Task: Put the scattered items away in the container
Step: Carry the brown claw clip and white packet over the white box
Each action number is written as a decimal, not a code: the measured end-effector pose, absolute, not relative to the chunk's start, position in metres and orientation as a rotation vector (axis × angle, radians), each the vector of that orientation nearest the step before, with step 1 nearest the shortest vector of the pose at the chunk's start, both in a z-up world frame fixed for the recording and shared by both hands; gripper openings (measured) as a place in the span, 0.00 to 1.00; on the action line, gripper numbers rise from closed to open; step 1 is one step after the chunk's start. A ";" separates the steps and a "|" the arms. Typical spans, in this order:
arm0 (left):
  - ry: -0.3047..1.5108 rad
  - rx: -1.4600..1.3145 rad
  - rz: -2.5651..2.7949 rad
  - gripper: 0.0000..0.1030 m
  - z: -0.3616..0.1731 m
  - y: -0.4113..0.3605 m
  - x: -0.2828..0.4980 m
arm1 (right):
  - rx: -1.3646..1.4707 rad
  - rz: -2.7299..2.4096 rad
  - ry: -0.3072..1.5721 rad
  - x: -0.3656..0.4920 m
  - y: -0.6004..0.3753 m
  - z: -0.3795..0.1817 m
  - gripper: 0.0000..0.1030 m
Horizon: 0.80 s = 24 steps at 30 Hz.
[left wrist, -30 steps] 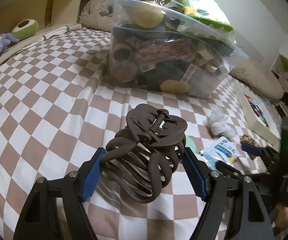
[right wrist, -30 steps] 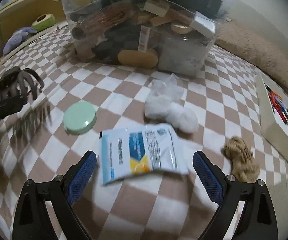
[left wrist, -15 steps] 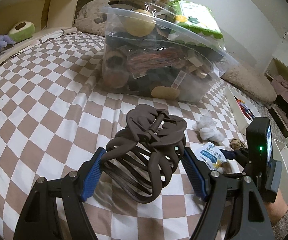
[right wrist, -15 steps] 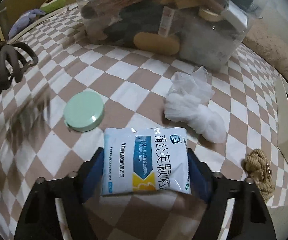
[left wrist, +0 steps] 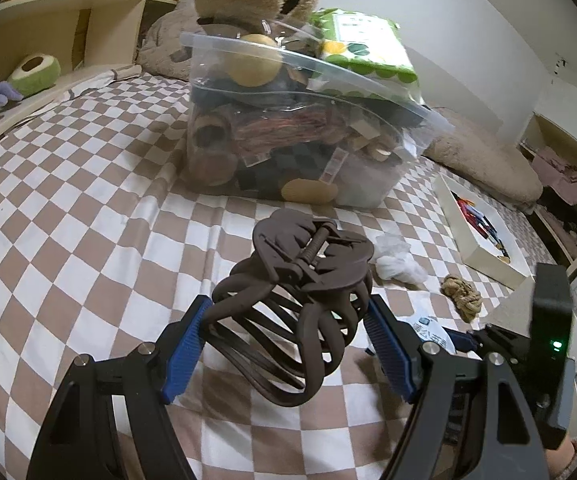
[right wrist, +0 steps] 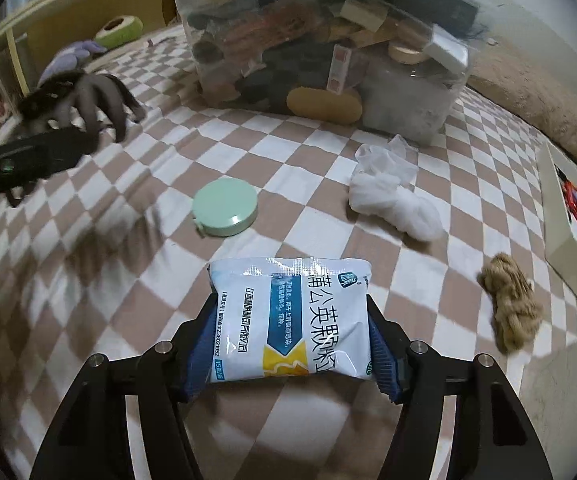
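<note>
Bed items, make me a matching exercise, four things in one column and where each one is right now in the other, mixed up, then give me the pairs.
Things:
1. hair claw
2. sachet
3. green case
4. yellow sponge

Places:
A. inside the clear bin, against its front wall
B. lying loose on the checked bedsheet
C. between the fingers of the right gripper, whose jaws are closing on it
D. clamped in the left gripper

Pairs: 1-D, 2-C, 3-B, 4-A
</note>
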<state>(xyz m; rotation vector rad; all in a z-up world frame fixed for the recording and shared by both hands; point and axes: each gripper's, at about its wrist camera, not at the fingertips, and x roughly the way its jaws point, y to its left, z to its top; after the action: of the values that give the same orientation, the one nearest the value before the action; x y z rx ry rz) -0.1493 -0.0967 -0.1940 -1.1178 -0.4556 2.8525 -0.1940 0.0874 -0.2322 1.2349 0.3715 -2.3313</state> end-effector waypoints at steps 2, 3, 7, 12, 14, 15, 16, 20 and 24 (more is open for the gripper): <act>-0.450 -1.108 2.849 0.75 -0.192 -0.094 -0.148 | 1.223 -2.339 0.345 -0.186 0.092 -0.226 0.65; -0.448 -1.103 2.846 0.75 -0.190 -0.093 -0.147 | 1.210 -2.342 0.326 -0.183 0.096 -0.223 0.65; -0.441 -1.080 2.845 0.75 -0.184 -0.090 -0.144 | 1.181 -2.366 0.277 -0.173 0.110 -0.207 0.65; -0.408 -1.046 2.857 0.75 -0.177 -0.086 -0.140 | 1.129 -2.418 0.221 -0.156 0.130 -0.179 0.65; -0.413 -1.035 2.854 0.75 -0.174 -0.085 -0.138 | 1.117 -2.427 0.200 -0.151 0.137 -0.171 0.65; -0.417 -1.029 2.854 0.75 -0.173 -0.085 -0.137 | 1.108 -2.436 0.194 -0.148 0.141 -0.166 0.65; -0.415 -1.022 2.855 0.75 -0.171 -0.084 -0.136 | 1.102 -2.443 0.187 -0.146 0.144 -0.163 0.65; -0.393 -0.994 2.872 0.75 -0.163 -0.080 -0.130 | 1.073 -2.464 0.153 -0.134 0.158 -0.148 0.65; -0.347 -0.957 2.884 0.75 -0.154 -0.073 -0.124 | 1.044 -2.486 0.138 -0.124 0.171 -0.136 0.65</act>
<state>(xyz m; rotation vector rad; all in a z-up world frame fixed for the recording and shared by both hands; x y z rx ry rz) -0.1242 -0.0727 -0.1545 -0.9569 -0.3470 2.8838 -0.1242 0.1710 -0.1358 1.0441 0.1375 -2.4861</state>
